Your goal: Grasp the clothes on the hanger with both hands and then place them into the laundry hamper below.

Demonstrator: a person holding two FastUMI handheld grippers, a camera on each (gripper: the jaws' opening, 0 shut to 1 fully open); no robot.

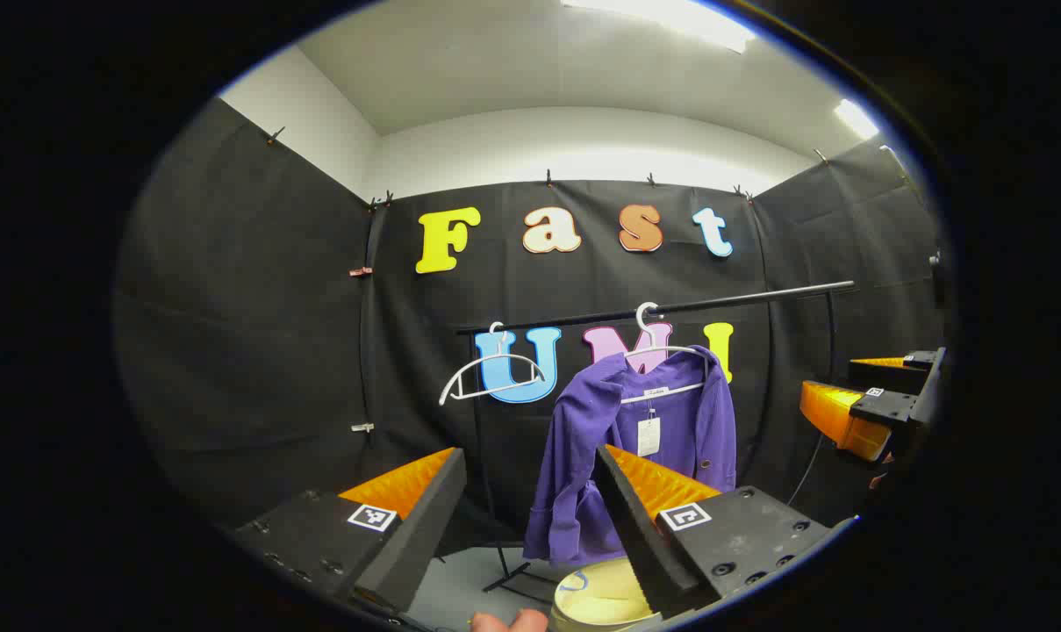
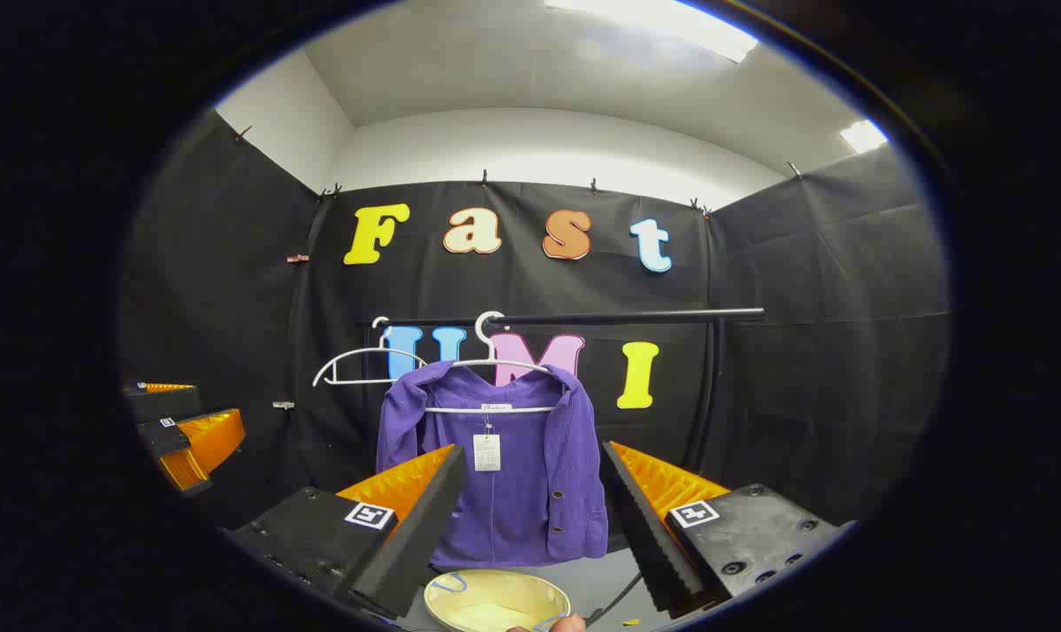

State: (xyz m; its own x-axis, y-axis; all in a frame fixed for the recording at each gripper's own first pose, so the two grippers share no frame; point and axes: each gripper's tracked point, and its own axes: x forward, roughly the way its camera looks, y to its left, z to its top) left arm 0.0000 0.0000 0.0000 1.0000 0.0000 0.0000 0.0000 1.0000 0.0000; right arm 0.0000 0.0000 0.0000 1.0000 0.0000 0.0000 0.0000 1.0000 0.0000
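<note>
The purple cardigan (image 2: 504,465) hangs on a white hanger (image 2: 492,364) from the black rail (image 2: 600,316), with the pale yellow hamper (image 2: 495,601) on the floor right under it. This looks like the approach step. The left gripper (image 1: 530,509) and right gripper (image 2: 530,505) face the cardigan with jaws apart, holding nothing. Next, each should reach a shoulder and clamp there.

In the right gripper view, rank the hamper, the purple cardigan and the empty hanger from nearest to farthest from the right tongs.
1. Hamper: just below, between the fingers of the right tongs.
2. Purple cardigan: straight ahead, hanging on the rail.
3. Empty hanger: upper left, about as far back as the cardigan but farther off to the side.
</note>
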